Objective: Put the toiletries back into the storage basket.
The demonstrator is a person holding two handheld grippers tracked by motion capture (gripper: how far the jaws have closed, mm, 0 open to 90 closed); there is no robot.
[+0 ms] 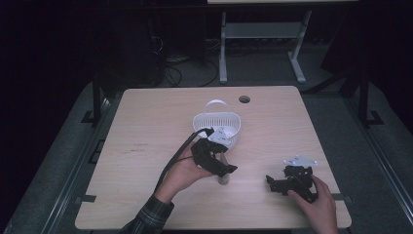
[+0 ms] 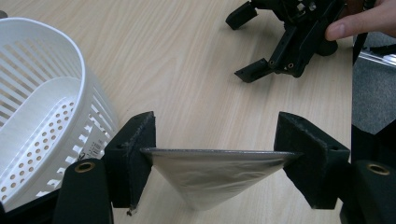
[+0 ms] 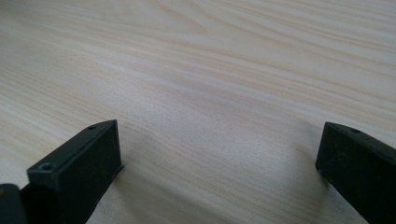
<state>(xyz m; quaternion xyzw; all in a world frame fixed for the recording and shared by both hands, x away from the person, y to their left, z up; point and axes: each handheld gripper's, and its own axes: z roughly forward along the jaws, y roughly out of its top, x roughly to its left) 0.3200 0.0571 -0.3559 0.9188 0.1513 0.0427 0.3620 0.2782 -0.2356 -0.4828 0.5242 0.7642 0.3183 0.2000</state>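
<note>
The left gripper [image 2: 217, 156] pinched the grey metal funnel-shaped cup [image 2: 212, 177] across its rim, steadying it upright just at five o'clock of the white slotted plastic basket [image 1: 216, 124], probably for loading. The right gripper [image 1: 287, 183] rested at four o'clock on the pale wooden table [image 1: 146, 117], jaws wide and empty, kept clear.

Count, high view:

- Table [image 1: 146, 126]: one, light wood.
- Round hole in the tabletop [image 1: 244, 99]: one, at 12 o'clock near the far edge.
- White slotted basket [image 1: 217, 126] with hoop handle: one, just past table centre toward 12 o'clock.
- Silvery cone-shaped cup [image 2: 210, 175]: one, at 6 o'clock of the basket.
- Handheld grippers: two. Left gripper [image 1: 219, 163] near centre, right gripper [image 1: 285, 181] at 4 o'clock.
- Black jaws: two per gripper, four in all.
- Hands: two, one per gripper.
</note>
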